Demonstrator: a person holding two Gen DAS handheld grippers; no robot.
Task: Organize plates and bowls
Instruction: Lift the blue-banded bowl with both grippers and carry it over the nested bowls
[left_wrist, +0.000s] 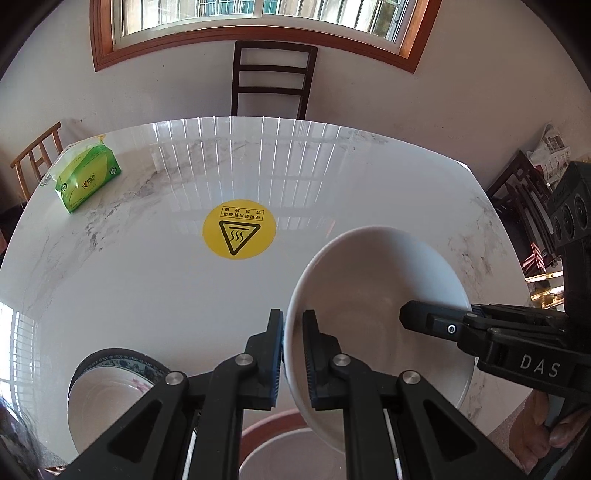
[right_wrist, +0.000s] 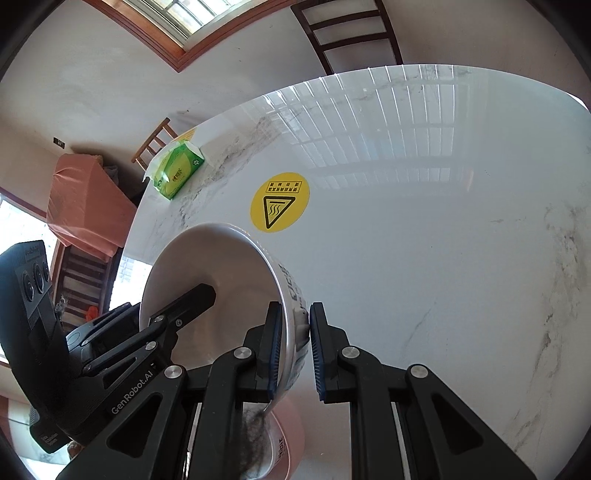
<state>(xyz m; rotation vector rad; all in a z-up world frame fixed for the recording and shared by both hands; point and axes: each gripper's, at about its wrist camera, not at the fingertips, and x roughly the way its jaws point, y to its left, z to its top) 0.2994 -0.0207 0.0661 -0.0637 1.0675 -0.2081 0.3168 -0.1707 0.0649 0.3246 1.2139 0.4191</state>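
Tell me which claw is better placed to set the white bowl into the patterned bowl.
Probably left: both claws clamp the white bowl, but the patterned bowl lies beside the left claw, away from the right claw.

The patterned bowl (left_wrist: 110, 398) is partly masked by the left gripper's linkage. The red-rimmed bowl (left_wrist: 280, 450) is cut off by the bottom edge. Lettering on the held white bowl (right_wrist: 221, 288) is illegible, possibly blue script.

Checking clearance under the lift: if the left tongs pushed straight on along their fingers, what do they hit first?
Probably the red-rimmed dish showing just below the white bowl that the left tongs clamp by its rim; otherwise the marble table. Depth is unclear.
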